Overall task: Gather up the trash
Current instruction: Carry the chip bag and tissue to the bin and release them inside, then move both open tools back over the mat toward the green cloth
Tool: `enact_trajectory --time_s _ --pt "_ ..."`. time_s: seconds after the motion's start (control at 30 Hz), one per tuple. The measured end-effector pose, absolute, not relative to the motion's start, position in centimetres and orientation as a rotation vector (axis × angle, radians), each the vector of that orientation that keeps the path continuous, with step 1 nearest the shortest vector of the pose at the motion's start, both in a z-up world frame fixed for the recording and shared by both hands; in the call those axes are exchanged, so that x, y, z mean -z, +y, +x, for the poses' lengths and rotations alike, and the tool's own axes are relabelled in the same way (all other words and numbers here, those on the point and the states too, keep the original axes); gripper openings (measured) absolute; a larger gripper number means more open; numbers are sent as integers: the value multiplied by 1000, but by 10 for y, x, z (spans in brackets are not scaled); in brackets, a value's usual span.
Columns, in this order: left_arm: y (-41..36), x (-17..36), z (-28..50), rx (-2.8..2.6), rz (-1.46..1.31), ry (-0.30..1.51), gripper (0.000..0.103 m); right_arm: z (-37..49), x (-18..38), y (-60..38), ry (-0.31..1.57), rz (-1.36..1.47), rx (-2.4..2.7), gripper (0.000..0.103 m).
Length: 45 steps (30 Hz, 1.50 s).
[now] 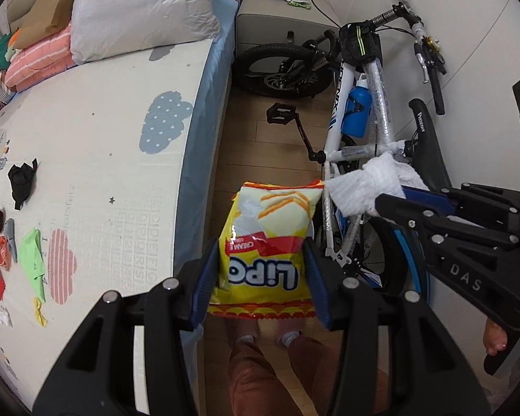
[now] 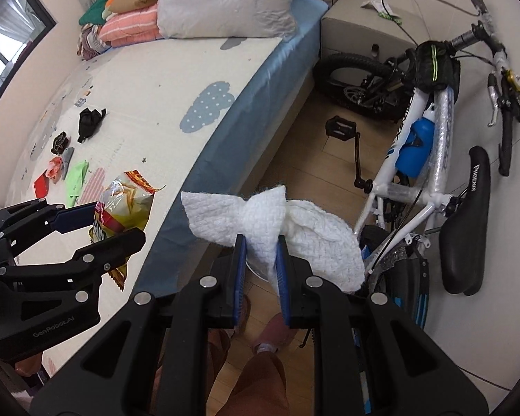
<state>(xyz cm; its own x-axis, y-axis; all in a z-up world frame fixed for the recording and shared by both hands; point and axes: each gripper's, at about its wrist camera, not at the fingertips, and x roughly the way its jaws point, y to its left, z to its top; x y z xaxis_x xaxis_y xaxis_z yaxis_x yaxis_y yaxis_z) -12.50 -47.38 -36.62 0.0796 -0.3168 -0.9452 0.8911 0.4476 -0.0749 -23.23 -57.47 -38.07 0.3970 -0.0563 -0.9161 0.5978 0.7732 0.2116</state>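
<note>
Yellow snack bag [image 1: 265, 242] is hanging clamped between the left gripper's [image 1: 260, 270] blue pads, over the floor [image 1: 260, 145] just off the bed's [image 1: 97, 159] edge. Beside it the right gripper [image 2: 261, 263] is pinching a white paper towel [image 2: 270, 222]. More scraps [image 1: 31, 256] are lying on the bed.

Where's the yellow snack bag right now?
The yellow snack bag is clamped in the left tongs, above the floor beside the bed.
</note>
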Motion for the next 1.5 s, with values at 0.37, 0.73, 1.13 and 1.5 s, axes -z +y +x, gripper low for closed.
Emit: enact_trajectory --time_s 0.37,0.73,1.13,1.5 --pt "-492 508 -102 981 691 1233 48 -204 514 -594 1118 607 464 58" --pt "-511 541 -101 1040 710 1263 48 -222 526 -617 1123 663 562 64" --pt "-538 527 -107 1082 676 1249 77 -238 504 -648 1114 628 631 64" --pt "-458 465 -50 803 507 1279 77 -169 450 -604 1157 498 442 64"
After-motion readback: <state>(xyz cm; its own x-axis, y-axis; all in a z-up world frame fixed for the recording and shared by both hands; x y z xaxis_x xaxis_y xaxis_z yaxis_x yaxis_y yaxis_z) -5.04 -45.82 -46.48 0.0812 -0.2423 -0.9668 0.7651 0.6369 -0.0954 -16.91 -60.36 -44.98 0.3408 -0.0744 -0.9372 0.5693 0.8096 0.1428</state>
